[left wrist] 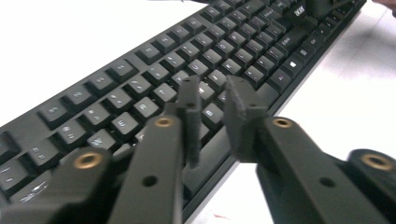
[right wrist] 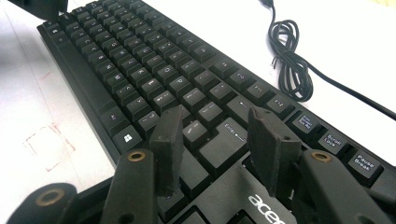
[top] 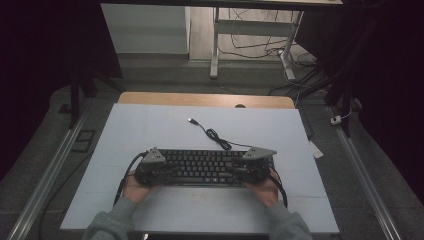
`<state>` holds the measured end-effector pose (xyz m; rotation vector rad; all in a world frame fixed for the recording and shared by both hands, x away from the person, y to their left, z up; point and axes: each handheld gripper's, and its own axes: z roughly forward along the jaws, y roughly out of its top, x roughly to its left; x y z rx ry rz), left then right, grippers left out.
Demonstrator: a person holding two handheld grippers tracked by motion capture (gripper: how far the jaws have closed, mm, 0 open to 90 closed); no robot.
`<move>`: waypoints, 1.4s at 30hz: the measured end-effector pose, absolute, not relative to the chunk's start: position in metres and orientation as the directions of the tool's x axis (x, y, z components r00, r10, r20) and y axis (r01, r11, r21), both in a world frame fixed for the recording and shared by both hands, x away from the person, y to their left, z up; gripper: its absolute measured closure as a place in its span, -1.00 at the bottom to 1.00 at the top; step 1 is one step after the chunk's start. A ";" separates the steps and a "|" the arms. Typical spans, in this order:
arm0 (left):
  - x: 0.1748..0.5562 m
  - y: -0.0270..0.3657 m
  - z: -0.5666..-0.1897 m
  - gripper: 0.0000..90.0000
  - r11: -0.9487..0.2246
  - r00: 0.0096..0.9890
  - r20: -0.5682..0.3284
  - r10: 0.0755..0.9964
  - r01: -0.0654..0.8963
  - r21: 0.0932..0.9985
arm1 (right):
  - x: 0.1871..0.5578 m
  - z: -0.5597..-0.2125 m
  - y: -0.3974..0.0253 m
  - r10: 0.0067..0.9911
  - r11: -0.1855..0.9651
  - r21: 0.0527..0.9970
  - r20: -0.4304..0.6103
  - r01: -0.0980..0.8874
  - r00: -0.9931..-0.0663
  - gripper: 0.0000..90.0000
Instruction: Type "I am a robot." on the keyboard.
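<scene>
Currently both grippers, left [left wrist: 212,93] and right [right wrist: 219,126], hover part-open and empty above the black plastic keyboard [top: 200,167]; descending risks unintended key presses.

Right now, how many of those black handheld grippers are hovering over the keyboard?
2. The left gripper sits over the left end of the black Acer keyboard, jaws slightly apart above the letter keys. The right gripper sits over its right end, jaws open near the Enter key.
</scene>
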<state>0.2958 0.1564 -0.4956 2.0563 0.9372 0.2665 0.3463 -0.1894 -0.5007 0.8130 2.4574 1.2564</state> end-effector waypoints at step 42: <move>0.307 0.186 -0.500 0.15 -0.339 0.579 -0.089 0.811 0.588 0.734 | 0.346 -0.500 -0.189 0.583 0.472 0.805 0.021 0.359 -0.813 0.23</move>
